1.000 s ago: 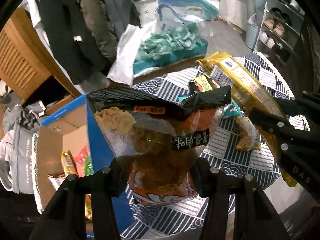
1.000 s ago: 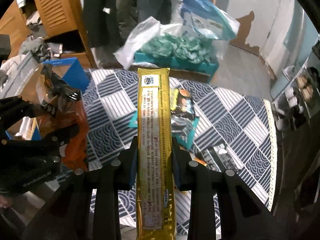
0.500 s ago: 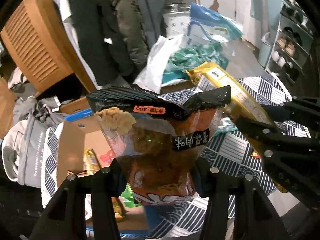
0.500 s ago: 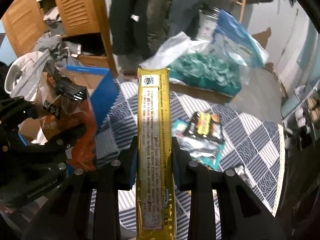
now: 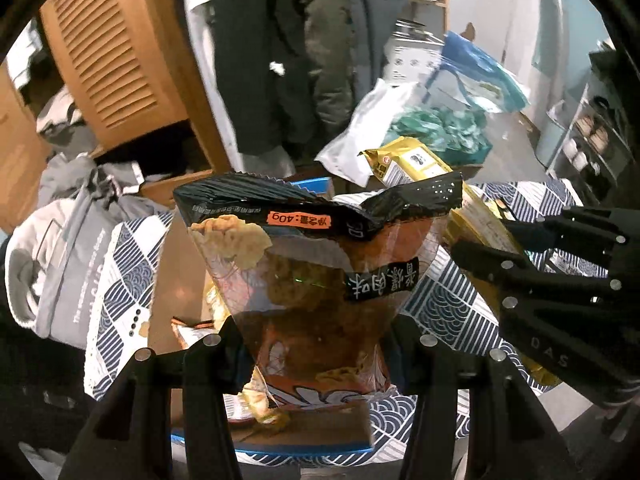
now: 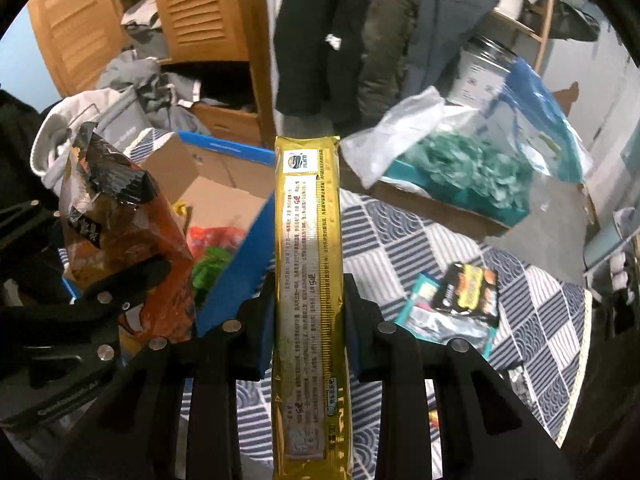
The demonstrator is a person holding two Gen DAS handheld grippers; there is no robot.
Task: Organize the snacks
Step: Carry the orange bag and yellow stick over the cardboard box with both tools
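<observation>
Left gripper [image 5: 316, 340]: its jaws pinch the lower part of an orange-and-black snack bag [image 5: 316, 280], which stands upright between them, above the open box.
Right gripper [image 6: 308, 312]: its jaws are pressed tight on the narrow sides of a long gold snack pack [image 6: 307, 260], which runs straight ahead along the fingers.
Cardboard box [image 6: 240, 252]: open, blue outside and brown inside, sitting at the left edge of the patterned cloth; the gold pack's far end hangs over its blue wall, the orange bag over its inside.
Already in the box: a red packet and a green packet [image 6: 210, 264] lie on the bottom, and other wrappers show below the bag in the left wrist view; so part of the sorting looks done.
In hand: two snacks, lifted and not yet let go.
Blue-and-white cloth [image 6: 400, 236]: just right of the gold pack a black-and-yellow packet [image 6: 466, 292] lies on a teal packet [image 6: 416, 312]; both are left to collect.
Further right: small items at the cloth's edge are too blurred to name.
Beyond the cloth: a clear bag of teal goods [image 6: 464, 168]; whether it belongs to the task cannot be told.
Judgement: roughly mid-task; two drops pending, at least two pickups after.
</observation>
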